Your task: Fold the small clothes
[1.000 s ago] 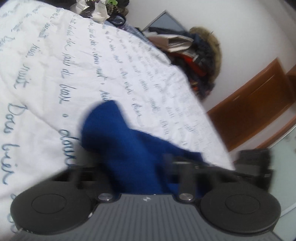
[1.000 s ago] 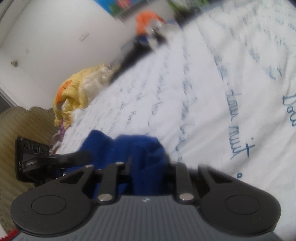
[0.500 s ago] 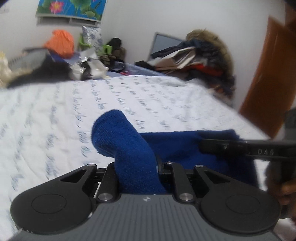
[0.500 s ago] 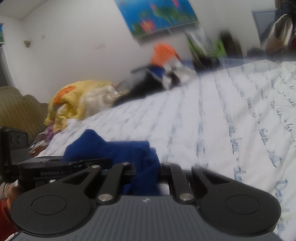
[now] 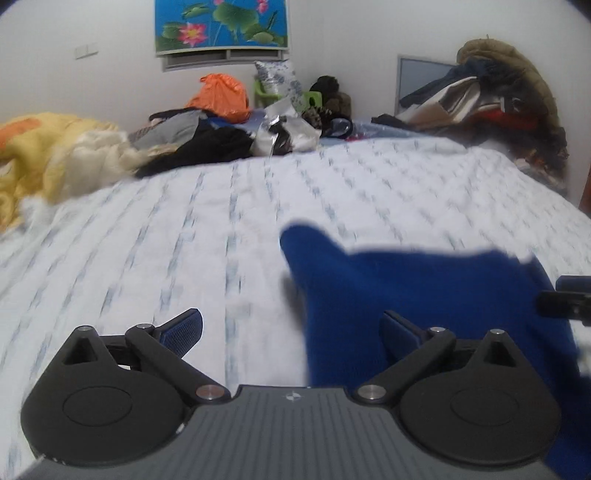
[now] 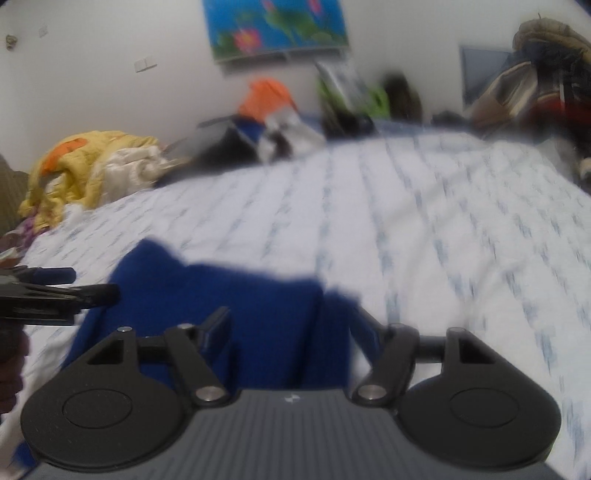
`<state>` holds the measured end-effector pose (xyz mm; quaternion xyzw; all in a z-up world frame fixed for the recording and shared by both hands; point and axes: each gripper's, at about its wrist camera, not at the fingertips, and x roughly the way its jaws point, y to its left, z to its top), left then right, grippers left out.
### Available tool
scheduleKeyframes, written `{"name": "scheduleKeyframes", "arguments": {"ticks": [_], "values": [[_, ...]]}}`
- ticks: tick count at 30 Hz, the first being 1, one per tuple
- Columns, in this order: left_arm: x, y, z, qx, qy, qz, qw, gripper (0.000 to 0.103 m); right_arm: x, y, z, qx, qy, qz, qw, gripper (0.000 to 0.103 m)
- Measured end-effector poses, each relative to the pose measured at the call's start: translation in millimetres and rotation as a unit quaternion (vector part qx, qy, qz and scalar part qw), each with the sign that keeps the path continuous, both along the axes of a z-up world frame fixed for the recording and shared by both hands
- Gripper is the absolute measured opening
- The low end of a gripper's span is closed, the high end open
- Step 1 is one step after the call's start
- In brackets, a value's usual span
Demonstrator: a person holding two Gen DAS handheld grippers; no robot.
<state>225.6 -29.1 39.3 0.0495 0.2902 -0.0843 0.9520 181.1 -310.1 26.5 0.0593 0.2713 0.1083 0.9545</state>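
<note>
Both claws just opened, releasing blue garment [image 5: 424,295]; right view blurrier.

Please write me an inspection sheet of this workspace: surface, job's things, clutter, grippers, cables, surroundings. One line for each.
Surface: white bedspread with blue lettering.
Job's things: blue knit garment lying on the bedspread.
Clutter: yellow bedding, orange bag, dark clothes at the far edge.
Grippers: left gripper open, jaws just opened; right gripper open, jaws just opened, garment between them, unpressed.
Cables: nothing seen.
Surroundings: lotus picture, clothes heap.
</note>
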Motion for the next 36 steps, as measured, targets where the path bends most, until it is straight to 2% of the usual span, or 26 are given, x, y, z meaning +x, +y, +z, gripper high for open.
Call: {"name": "scheduleKeyframes", "arguments": {"ticks": [2,4,6,9,12,14,17,18,22,36], "values": [[-26,-1,-8,-0.003,0.008,0.012,0.9999,0.102,-25,11,-8,-0.022,0.004,-0.006,1.0,0.075],[-48,-3,-16,-0.003,-0.007,0.029,0.9996,0.103,-40,22,-19,-0.054,0.006,-0.024,0.998,0.077],[-63,-5,-22,-0.001,-0.015,0.042,0.999,0.103,-49,29,-30,-0.06,0.01,-0.042,0.997,0.077],[-76,-8,-30,0.005,-0.023,0.059,0.998,0.103,-56,33,-40,-0.048,0.01,-0.069,0.996,0.09],[-78,-5,-29,0.0,-0.019,0.065,0.9977,0.103,-58,39,-43,-0.071,0.002,-0.105,0.992,0.103],[-74,-3,-32,-0.009,0.0,0.059,0.9982,0.103,-59,43,-45,-0.087,0.002,-0.112,0.99,0.103],[-70,9,-37,-0.061,0.025,0.069,0.9954,0.103,-59,45,-45,-0.094,0.003,-0.11,0.989,0.103],[-71,11,-37,-0.067,0.024,0.069,0.9951,0.103,-59,43,-45,-0.087,0.006,-0.109,0.99,0.103],[-73,10,-38,-0.063,0.024,0.069,0.9954,0.103,-59,31,-47,-0.037,0.018,-0.115,0.992,0.103],[-73,10,-37,-0.061,0.024,0.069,0.9954,0.103,-62,35,-48,-0.041,0.02,-0.124,0.991,0.103]]}}
